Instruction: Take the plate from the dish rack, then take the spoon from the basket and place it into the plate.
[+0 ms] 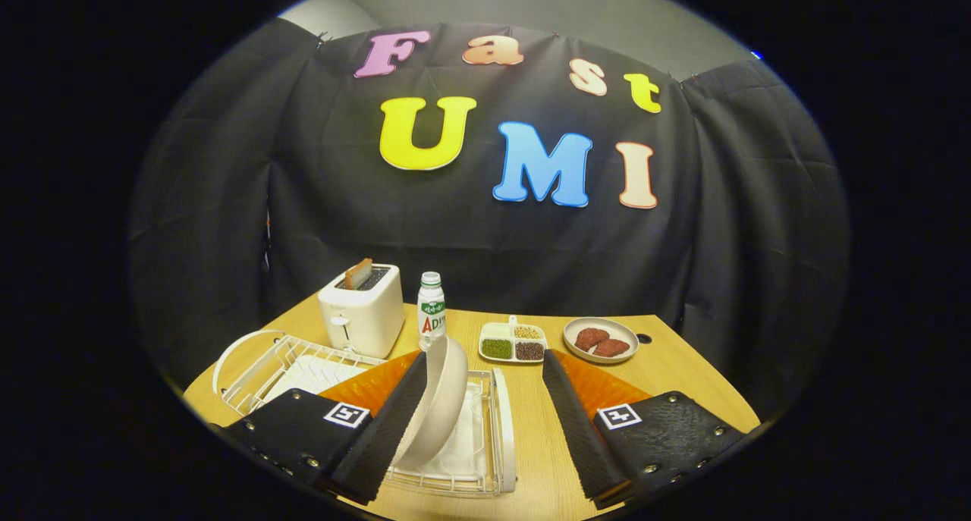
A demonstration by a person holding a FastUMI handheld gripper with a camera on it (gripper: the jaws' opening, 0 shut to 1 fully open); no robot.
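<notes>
A white plate (pixel 444 407) stands on edge in a white wire dish rack (pixel 504 430) on the wooden table. My gripper (pixel 484 358) is open, its fingers spread wide above the rack. The plate sits just inside the left finger (pixel 383 422), close against its black pad, and I cannot tell whether they touch. The right finger (pixel 576 422) is well clear of the plate, over bare table. To the left, partly behind the left finger, lies a second white wire basket (pixel 258 365) with a rounded rim; its contents are hidden.
At the back of the table (pixel 667 377) stand a white toaster (pixel 362 309) with a slice of toast (pixel 358 273), a small bottle (pixel 431 309), a divided tray of beans (pixel 513 343) and a small dish with red pieces (pixel 601 340).
</notes>
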